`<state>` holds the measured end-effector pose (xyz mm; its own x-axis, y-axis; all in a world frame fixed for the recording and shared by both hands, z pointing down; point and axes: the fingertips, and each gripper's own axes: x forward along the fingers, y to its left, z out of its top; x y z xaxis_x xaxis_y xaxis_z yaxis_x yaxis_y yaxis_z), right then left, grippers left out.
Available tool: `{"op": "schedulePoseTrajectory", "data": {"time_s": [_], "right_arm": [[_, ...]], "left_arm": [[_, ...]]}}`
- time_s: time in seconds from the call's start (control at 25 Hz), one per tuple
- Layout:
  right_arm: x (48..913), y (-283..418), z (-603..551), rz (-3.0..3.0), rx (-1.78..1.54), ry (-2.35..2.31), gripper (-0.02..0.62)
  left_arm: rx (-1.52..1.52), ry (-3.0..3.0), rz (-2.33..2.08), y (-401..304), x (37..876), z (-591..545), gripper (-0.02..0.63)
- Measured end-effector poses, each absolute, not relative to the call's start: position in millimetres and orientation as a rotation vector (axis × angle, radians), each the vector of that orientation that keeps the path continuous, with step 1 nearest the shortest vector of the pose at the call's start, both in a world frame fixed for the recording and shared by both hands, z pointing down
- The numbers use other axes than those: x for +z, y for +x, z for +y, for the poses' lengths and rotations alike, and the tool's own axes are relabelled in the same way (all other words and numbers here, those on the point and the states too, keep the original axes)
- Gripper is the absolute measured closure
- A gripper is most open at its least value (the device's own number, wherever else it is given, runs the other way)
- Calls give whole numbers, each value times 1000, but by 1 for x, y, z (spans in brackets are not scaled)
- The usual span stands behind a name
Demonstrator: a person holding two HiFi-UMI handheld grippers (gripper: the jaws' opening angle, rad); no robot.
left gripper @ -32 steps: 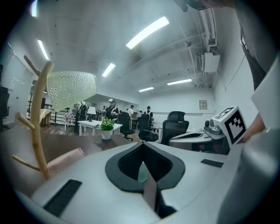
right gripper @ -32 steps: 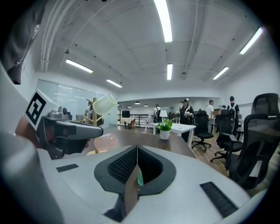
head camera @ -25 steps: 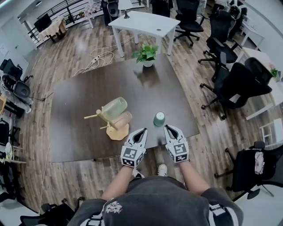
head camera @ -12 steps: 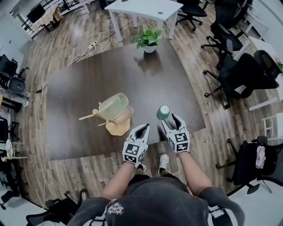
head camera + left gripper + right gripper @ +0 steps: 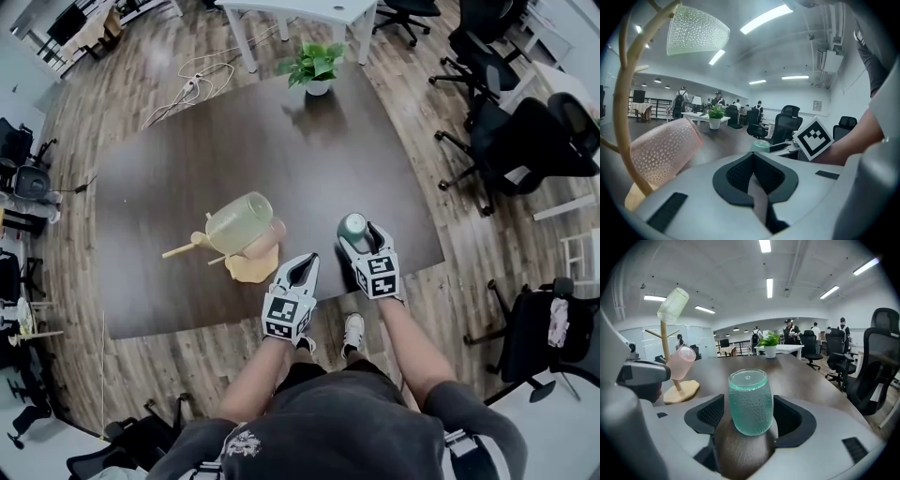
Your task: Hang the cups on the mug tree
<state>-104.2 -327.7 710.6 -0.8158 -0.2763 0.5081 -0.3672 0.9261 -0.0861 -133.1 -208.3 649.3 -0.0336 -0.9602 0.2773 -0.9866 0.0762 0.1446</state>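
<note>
A green cup (image 5: 353, 225) stands upside down on the dark table (image 5: 169, 169) near its front right edge. My right gripper (image 5: 361, 239) is open around the green cup (image 5: 749, 399). Its jaws have just been opening, and the pads sit either side of the cup without pressing it. The wooden mug tree (image 5: 246, 267) stands to the left with a pale yellow-green cup (image 5: 239, 223) and a pink cup (image 5: 270, 239) on its pegs. My left gripper (image 5: 305, 264) hovers shut and empty beside the tree's base, with the pink cup (image 5: 663, 150) close on its left.
A potted plant (image 5: 317, 66) stands at the table's far edge. A white table (image 5: 300, 11) is behind it. Black office chairs (image 5: 525, 141) crowd the right side. Cables (image 5: 192, 89) lie on the wooden floor at the far left.
My right gripper has moved forward and down to the green cup, and its jaws went from shut to wide around it. The left gripper sank slightly and stays shut.
</note>
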Motion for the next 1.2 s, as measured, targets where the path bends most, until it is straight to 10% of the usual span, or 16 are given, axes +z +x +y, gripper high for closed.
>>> {"op": "schedulePoseTrajectory", "data": {"time_s": [1.2], "right_arm": [[607, -77, -278, -2826, 75, 509, 288]], "left_arm": [[161, 1951, -2145, -131, 617, -173, 600]]}}
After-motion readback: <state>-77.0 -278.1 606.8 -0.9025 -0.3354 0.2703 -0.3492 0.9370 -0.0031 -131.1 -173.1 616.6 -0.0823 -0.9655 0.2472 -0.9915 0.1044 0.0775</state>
